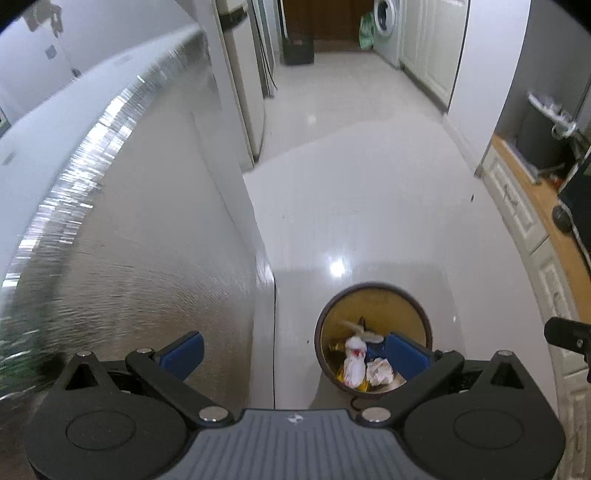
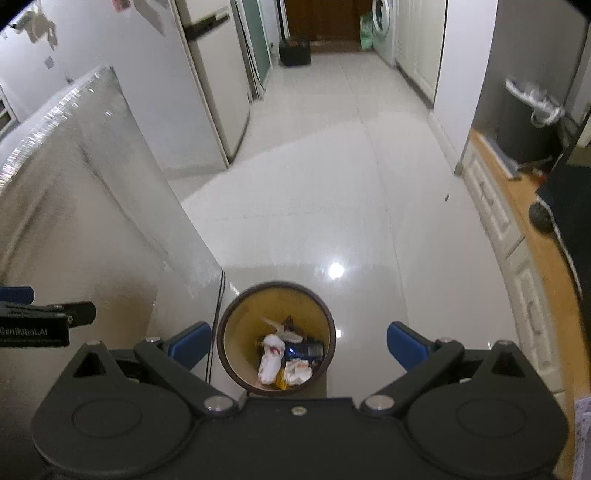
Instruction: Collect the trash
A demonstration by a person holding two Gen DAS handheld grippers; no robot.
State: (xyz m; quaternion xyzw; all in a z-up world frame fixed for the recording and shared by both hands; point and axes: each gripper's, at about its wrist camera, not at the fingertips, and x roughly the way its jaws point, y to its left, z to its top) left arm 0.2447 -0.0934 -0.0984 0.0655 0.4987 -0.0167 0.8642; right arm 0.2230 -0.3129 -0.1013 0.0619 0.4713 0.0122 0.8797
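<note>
We see the bin (image 2: 276, 334) standing on the floor (image 2: 332, 177) just right of a panel (image 2: 110, 206), with crumpled paper (image 2: 297, 371) and wrappers (image 2: 271, 360) lying in its bottom. In the right wrist view it sits between our right gripper's (image 2: 297, 345) spread fingers (image 2: 404, 345); in the left view it lies behind the left gripper's (image 1: 295, 349) right-hand finger. Beyond, the fridge (image 2: 218, 92) stands left, cabinets (image 2: 491, 206) line the right, and the washer (image 2: 382, 22) sits at the far end.

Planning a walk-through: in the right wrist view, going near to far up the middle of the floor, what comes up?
Trash bin holding crumpled trash → bare glossy floor → black box → brown door.
</note>
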